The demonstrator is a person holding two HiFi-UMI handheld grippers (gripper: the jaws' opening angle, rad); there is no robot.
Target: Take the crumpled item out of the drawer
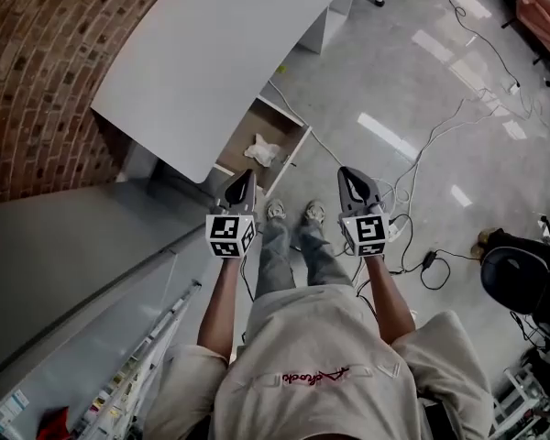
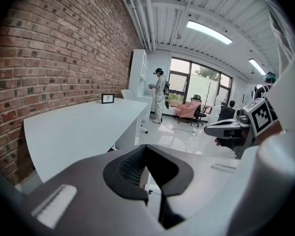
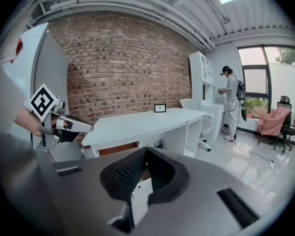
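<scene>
Closest to us, our pale shirt and both bare forearms reach forward, level and side by side. Down in the open drawer we've got the crumpled item: a small white wad, creased and lumpy, lying on the brown drawer floor. Our left gripper hovers high over the drawer's near end, well apart from the wad, jaws pressed together on nothing. Our right gripper sits off to the drawer's right, likewise closed and empty.
</scene>
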